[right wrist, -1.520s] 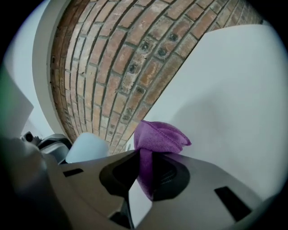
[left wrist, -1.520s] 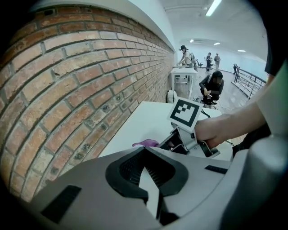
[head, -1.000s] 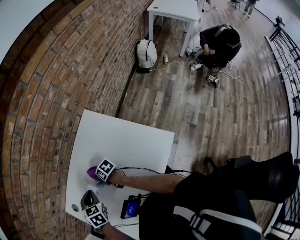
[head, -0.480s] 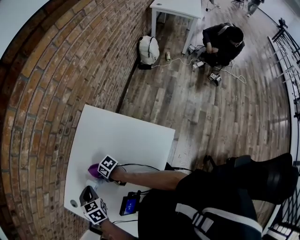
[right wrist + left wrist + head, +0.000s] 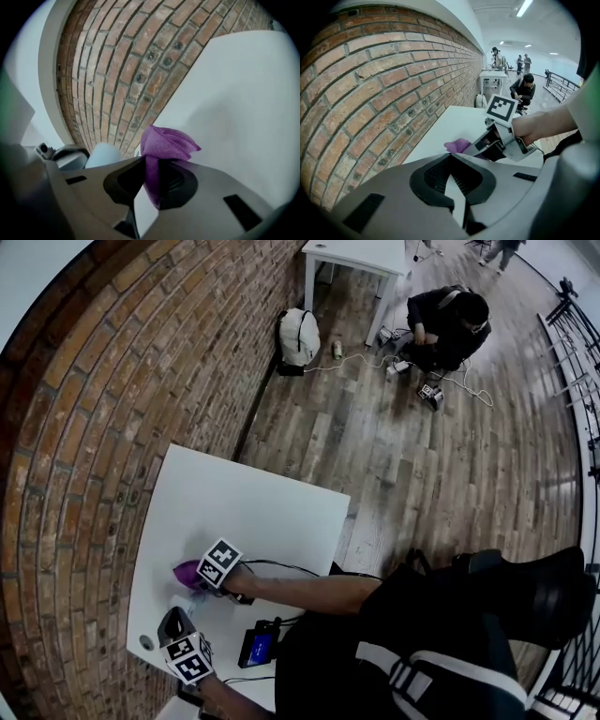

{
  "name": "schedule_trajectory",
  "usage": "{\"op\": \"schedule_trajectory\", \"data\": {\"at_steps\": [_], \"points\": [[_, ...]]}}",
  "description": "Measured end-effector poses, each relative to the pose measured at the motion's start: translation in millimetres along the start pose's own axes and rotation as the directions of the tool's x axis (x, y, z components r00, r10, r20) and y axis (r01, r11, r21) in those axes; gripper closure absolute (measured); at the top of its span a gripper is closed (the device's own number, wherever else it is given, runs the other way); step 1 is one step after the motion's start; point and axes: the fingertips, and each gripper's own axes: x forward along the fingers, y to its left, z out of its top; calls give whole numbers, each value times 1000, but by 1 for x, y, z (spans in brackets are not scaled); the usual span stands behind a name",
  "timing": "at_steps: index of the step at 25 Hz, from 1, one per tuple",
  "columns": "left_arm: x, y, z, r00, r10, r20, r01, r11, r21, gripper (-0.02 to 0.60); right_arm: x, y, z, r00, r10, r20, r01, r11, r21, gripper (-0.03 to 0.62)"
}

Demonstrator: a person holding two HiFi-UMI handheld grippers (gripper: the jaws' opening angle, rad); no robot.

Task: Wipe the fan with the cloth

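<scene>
The right tool point(image 5: 149, 185) is clamped on the purple cloth point(image 5: 166, 143), its bunch jutting forward to rub with. The left tool point(image 5: 457, 183) is closed, apparently empty, just beside what is probably the fan point(image 5: 104, 154) (a pale blue shape) on the worktop point(image 5: 244, 512).

The person wears a black top point(image 5: 412, 634) crossed by pale grey webbing straps point(image 5: 392, 677). The grey plastic left gripper point(image 5: 172, 622) and right gripper point(image 5: 200, 575) each carry a white cube point(image 5: 218, 563) printed with black square markers. A thin black cable point(image 5: 281, 566) trails from the right one.
</scene>
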Motion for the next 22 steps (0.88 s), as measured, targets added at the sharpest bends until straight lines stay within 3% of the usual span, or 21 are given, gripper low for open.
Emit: {"op": "schedule_trajectory", "data": {"at_steps": [4,6,11,16,22], "points": [[1,-2,0,1000,-6,0,6,1000,-10,581,18,6,15,1000,15,-19,-16,1000,-24,533],[1,-3,0,1000,-8,0,8,1000,-13,581,27,2,1,998,10,-64,-11,1000,-7,533],[-1,0,-1,1000,1,9,-1,1000,-22,581,20,-10,-28,998,-25,-58,28,999,46,533],[0,0,1,1000,4,17,-4,1000,-22,581,4,-16,-67,985,-29,-173,33,999,21,533],[1,1,0,1000,6,21,-5,999,-34,581,9,-3,13,1000,-29,-3,29,999,-30,533]]}}
